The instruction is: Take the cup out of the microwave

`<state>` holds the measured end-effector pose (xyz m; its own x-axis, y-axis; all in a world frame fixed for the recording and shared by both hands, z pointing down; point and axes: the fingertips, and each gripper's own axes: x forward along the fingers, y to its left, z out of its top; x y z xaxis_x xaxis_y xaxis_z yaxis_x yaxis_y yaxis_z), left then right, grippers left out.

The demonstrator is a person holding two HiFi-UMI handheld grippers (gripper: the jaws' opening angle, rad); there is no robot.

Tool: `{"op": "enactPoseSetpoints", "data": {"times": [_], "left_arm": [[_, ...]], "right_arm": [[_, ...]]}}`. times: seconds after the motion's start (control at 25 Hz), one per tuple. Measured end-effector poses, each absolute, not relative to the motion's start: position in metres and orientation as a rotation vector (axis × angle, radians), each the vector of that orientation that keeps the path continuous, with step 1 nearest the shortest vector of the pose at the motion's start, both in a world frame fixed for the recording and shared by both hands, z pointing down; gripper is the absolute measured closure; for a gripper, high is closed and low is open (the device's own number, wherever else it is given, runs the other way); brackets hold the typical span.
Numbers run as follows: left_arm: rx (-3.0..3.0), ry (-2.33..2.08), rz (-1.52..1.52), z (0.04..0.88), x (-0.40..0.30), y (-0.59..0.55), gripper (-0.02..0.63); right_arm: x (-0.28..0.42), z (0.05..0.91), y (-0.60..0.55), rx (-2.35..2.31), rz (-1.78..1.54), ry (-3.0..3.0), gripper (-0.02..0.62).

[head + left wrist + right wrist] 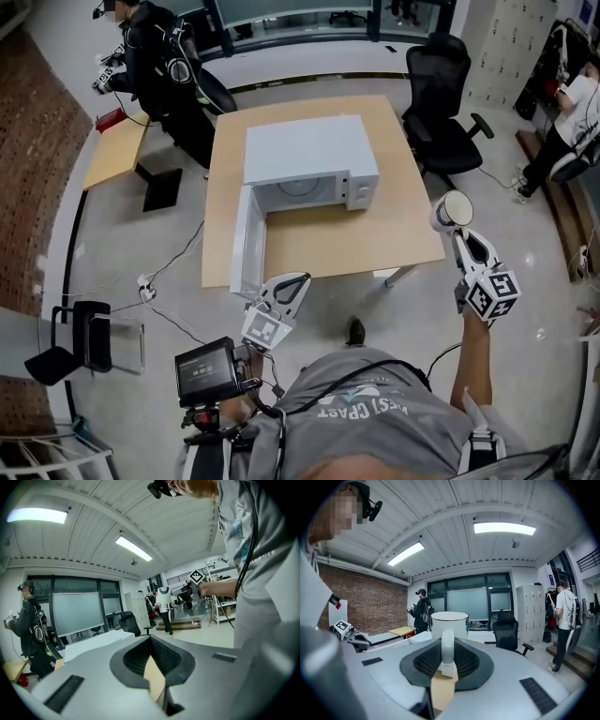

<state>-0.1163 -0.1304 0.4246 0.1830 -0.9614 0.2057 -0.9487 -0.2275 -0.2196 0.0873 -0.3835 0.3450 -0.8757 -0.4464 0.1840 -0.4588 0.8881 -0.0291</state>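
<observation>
hold the cup [457, 210] level by its handle in the clamped right gripper [459, 232], set it on the table [319, 239] right of the microwave [309, 150], leave the closed left gripper [292, 281] empty.

A square, light wooden worktop [375, 239] stood on a pale, glossy floor [122, 244]. A white microwave [305, 150] rested on it, toward the far edge and left of centre. Its door [246, 244] hung open, swung out along the worktop's left side as far as the near edge. A cable [178, 260] ran across the floor from that left side to a power strip [143, 286].
</observation>
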Motion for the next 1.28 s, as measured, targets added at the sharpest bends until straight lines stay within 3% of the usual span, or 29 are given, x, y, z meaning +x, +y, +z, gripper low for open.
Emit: {"op": "enactPoseSetpoints", "data": {"times": [1.28], "left_arm": [[-2.3, 2.129, -0.663, 0.447, -0.129, -0.224, 0.563]], "right_arm": [[-0.018, 0.437, -0.546, 0.495, 0.206, -2.859, 0.528]]}}
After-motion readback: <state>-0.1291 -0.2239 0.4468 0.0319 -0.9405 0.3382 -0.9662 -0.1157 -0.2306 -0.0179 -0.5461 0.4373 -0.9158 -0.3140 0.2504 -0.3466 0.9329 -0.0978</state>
